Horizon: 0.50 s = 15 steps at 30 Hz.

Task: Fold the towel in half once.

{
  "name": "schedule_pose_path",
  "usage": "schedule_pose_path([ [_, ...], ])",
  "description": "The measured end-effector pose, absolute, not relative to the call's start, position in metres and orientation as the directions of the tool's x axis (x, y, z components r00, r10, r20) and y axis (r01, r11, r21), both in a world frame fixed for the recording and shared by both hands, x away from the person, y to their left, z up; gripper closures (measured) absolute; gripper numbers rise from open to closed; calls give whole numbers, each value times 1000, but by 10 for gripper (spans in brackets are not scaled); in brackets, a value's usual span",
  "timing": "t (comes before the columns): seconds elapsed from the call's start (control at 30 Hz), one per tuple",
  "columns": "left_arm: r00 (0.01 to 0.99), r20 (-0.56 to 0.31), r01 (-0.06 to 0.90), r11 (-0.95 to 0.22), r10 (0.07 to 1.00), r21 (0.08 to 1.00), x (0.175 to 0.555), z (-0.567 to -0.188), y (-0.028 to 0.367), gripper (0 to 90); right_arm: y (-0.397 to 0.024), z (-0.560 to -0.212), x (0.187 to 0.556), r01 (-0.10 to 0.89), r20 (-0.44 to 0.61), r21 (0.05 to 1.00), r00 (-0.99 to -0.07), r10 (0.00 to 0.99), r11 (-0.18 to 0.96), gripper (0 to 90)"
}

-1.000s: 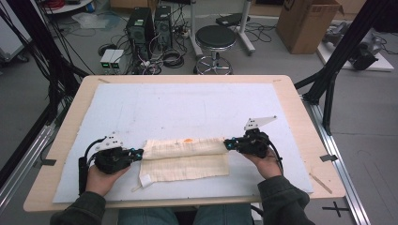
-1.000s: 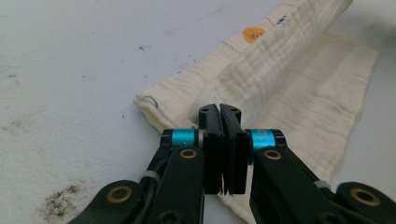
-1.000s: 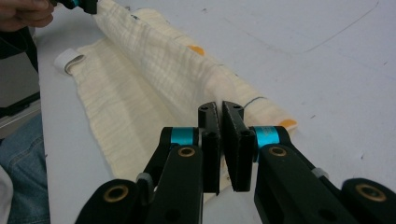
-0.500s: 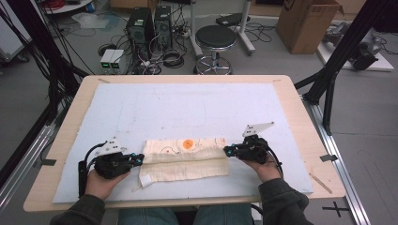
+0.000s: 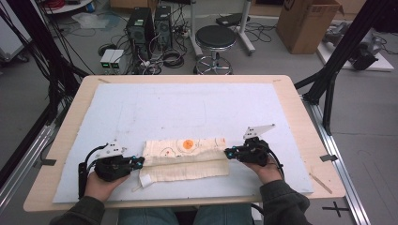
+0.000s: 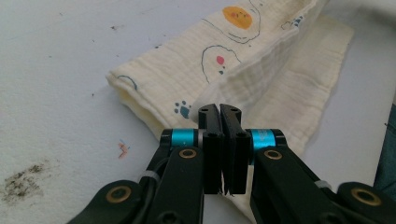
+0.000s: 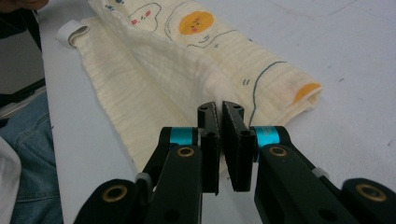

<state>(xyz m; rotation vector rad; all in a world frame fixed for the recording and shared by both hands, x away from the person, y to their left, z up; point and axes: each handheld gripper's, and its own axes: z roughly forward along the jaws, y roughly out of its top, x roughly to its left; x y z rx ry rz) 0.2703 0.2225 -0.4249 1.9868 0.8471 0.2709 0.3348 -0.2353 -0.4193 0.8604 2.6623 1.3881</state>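
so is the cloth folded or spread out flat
Folded: the cloth lies as a narrow band on the mat, its printed layer doubled over a plain layer along the near edge.

No readable text, label, brand or number stands on anything here.

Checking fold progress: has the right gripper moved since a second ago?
Yes. The right gripper, shut on the cloth, has come toward the table's near edge, pulling the fold back.

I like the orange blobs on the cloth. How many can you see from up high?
1. On the cloth, one orange blob sits on the upper folded layer, near the middle, between the left gripper and right gripper. More may be hidden in the folds.
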Motion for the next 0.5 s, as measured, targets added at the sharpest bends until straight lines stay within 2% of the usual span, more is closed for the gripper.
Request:
schedule_pose_path([
  [0.5,746,-154,457,-330,648,826,267,-425,224,857,-234,-420,330,458,229,759,-852,470,462,838],
])
